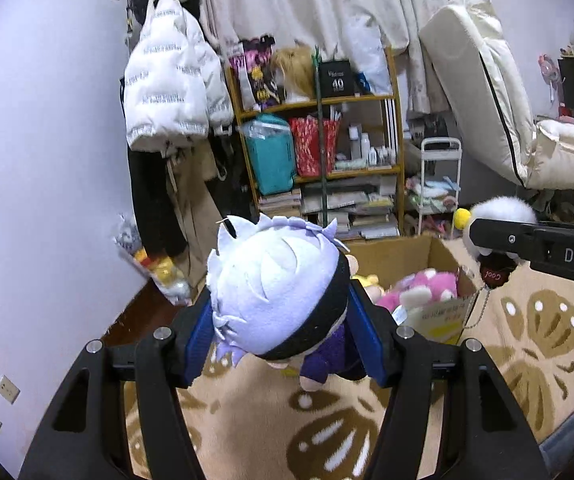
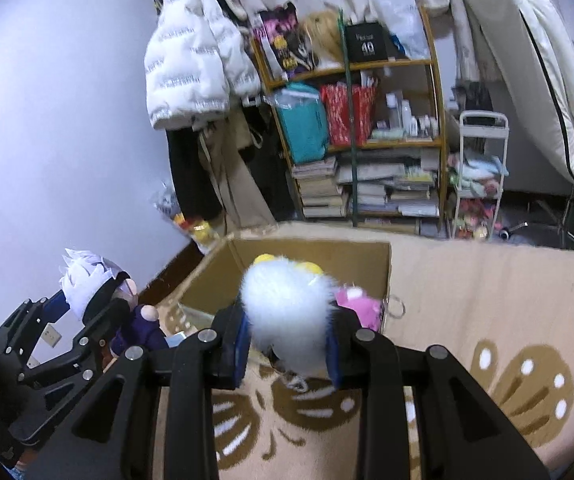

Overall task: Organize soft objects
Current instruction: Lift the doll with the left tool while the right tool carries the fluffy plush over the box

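Note:
My left gripper point(image 1: 283, 320) is shut on a plush doll point(image 1: 275, 284) with pale lilac hair, a black blindfold and a purple outfit, held above the rug. The same doll point(image 2: 95, 284) and left gripper point(image 2: 99, 304) show at the left of the right wrist view. My right gripper point(image 2: 287, 344) is shut on a fluffy white plush point(image 2: 287, 300) with yellow bits on top; that plush point(image 1: 503, 212) appears at the right of the left wrist view. An open cardboard box point(image 2: 307, 252) lies just beyond both grippers, with a pink plush point(image 2: 361, 304) inside it.
A beige rug with brown butterfly shapes point(image 2: 487, 288) covers the floor. Behind the box point(image 1: 391, 248) stand a cluttered wooden shelf point(image 1: 319, 100), a white jacket point(image 1: 171, 84) hung on the wall and a small white cart point(image 2: 479, 176). A bag of toys point(image 1: 159, 268) leans by the wall.

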Tool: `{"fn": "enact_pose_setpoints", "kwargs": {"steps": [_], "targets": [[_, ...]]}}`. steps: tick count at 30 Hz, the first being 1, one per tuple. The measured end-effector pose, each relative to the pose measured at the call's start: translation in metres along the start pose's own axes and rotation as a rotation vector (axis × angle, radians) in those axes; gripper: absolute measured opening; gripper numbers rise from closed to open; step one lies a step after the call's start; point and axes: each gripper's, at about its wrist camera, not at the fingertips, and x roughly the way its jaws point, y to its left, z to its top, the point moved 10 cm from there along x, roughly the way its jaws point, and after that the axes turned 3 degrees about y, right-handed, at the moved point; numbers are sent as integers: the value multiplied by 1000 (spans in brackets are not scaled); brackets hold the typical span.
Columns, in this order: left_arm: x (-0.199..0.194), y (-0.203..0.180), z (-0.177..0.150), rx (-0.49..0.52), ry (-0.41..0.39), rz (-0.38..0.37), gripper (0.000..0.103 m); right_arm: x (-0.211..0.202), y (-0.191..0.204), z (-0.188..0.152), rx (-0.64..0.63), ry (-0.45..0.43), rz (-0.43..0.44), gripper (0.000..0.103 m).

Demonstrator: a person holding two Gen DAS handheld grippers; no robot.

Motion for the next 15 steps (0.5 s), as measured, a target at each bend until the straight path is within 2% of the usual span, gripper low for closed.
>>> {"fn": "enact_pose_setpoints", "kwargs": {"steps": [7,11,15], "targets": [[3,5,16,-7,-46,8,61,-8,1,20,-3,-103,15,32],[10,6,25,-7,-66,12,61,-8,1,28,-14,-132,1,32],[18,4,35,-10,-85,-19,61,1,3,32,-56,-141,-22,33]]}}
